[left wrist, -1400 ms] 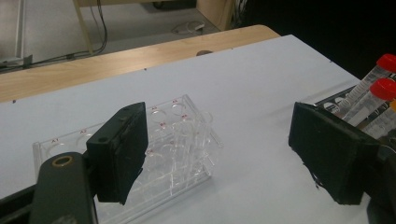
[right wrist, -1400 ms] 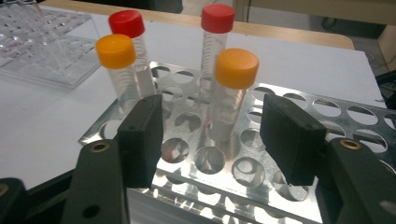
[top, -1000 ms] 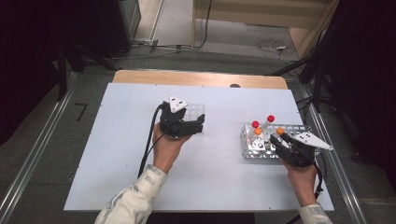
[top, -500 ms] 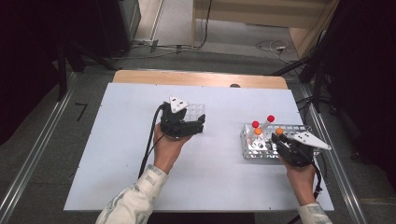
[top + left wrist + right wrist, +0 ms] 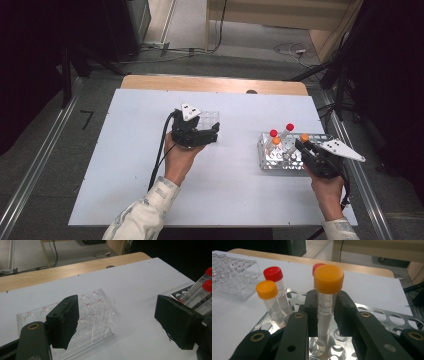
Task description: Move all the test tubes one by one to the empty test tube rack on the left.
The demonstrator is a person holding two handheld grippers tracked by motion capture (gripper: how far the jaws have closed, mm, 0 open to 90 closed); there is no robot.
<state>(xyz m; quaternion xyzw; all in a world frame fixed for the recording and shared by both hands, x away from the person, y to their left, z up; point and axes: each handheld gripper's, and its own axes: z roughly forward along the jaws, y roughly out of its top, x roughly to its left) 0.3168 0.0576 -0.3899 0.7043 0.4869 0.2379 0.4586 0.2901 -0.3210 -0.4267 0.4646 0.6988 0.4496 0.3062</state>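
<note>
A metal tube rack (image 5: 280, 160) stands at the table's right and holds several capped tubes. My right gripper (image 5: 302, 145) is at its right end, shut on an upright orange-capped tube (image 5: 328, 275). In the right gripper view the two pads (image 5: 311, 307) press on that tube's clear body just under the cap, above the rack's holes. Another orange-capped tube (image 5: 267, 290) and two red-capped tubes (image 5: 273, 273) stand further along the rack. My left gripper (image 5: 215, 134) is open beside a clear plastic rack (image 5: 209, 119), with nothing between its pads (image 5: 66, 320).
The clear rack (image 5: 92, 312) has no tubes in it and lies just past the left jaw. The metal rack's corner (image 5: 182, 292) and two red-capped tubes (image 5: 206, 285) show behind the right jaw. A wooden strip (image 5: 210, 82) runs along the table's far edge.
The right gripper has shifted very slightly at the metal rack's right end. The left hand and its gripper have stayed where they were.
</note>
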